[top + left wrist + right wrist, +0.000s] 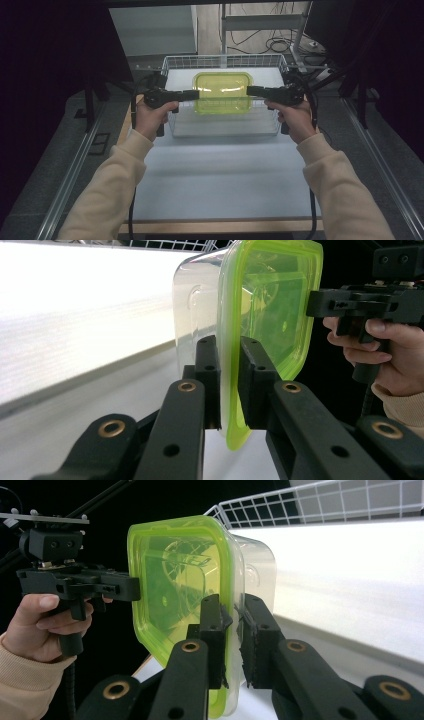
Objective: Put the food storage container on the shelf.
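- The left gripper (192, 94) was clamped on the left rim of a clear tub (222, 92) with a yellow-green lid (270, 305).
- The tub hung level between both tools, over the wire basket (225, 62); nothing could be made out inside it.
- The basket itself sat at the far end of the white table (220, 175).
- The right gripper (252, 90) pinched the tub's right rim, jaws nearly together.

Container (222, 92): clear glossy plastic, translucent green lid (270, 305). Basket (175, 62): white wire. Grippers: matt black plastic.
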